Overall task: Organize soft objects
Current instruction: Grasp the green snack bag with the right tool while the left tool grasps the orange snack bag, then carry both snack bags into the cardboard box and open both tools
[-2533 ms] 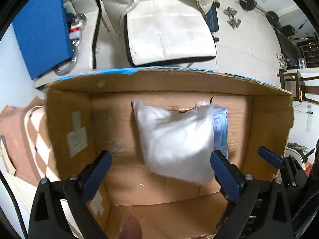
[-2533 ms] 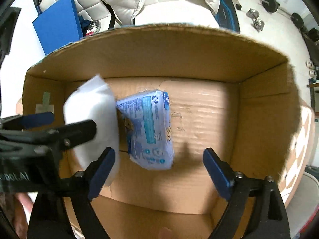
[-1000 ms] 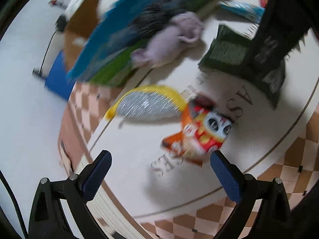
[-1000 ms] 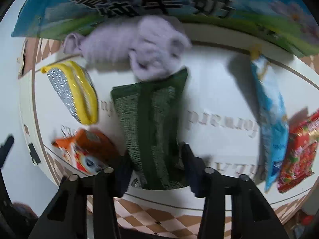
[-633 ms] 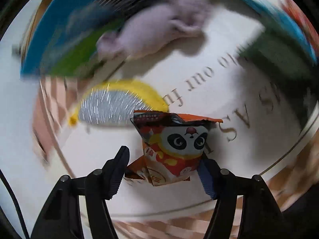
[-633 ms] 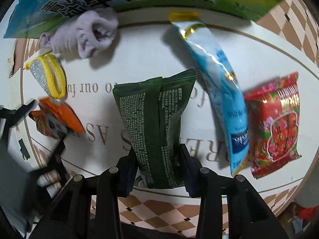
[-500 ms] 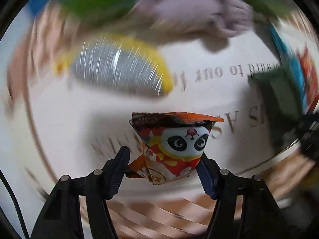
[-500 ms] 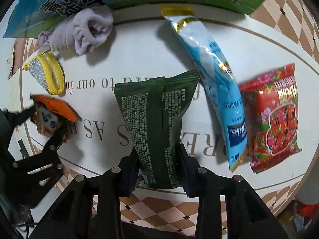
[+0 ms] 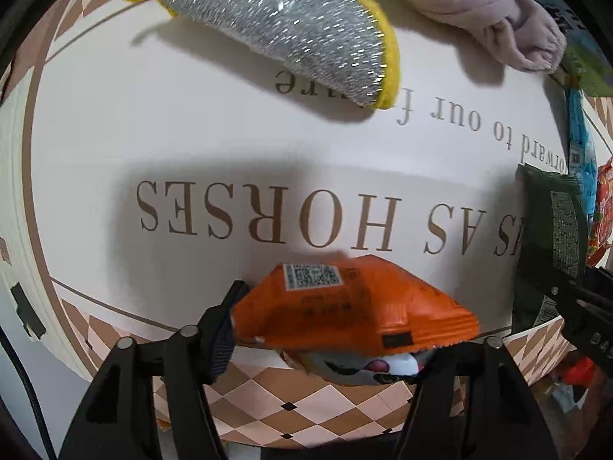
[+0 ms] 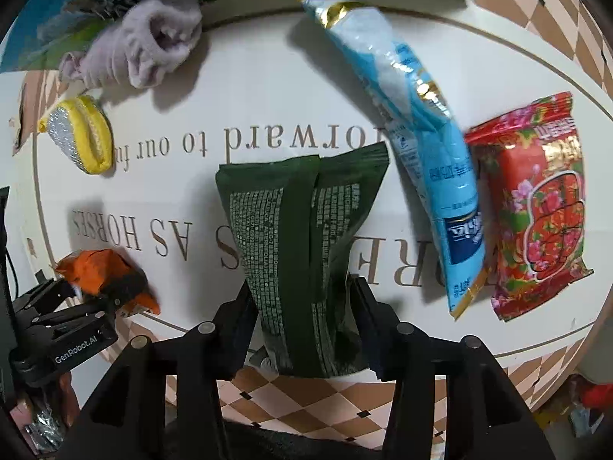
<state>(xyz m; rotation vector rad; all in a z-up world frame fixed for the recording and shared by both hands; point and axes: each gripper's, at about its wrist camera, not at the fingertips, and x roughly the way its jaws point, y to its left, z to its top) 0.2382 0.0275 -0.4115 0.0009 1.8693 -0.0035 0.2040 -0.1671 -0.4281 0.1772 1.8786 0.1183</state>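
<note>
Green packet (image 10: 302, 260) lengthwise between opening right tongs (image 10: 302, 329); closing left tongs (image 9: 329, 329) around crosswise orange packet (image 9: 352, 306).

Snack pouch (image 10: 302, 253) mid-mat (image 10: 268, 88), two packets (image 10: 429, 161) right, sponge (image 10: 82, 142) and cloth (image 10: 141, 50) left.

Both grippers are out of the cardboard box from a couple of seconds back and now point down at the white lettered round mat (image 9: 161, 145). The left gripper (image 9: 329, 329), wide open a second ago, is closing on the crinkly orange panda snack packet (image 9: 352, 310), which now shows its barcode side. The right gripper (image 10: 302, 306) has the dark green foil pouch (image 10: 299, 230) between its jaws, which are opening.
</note>
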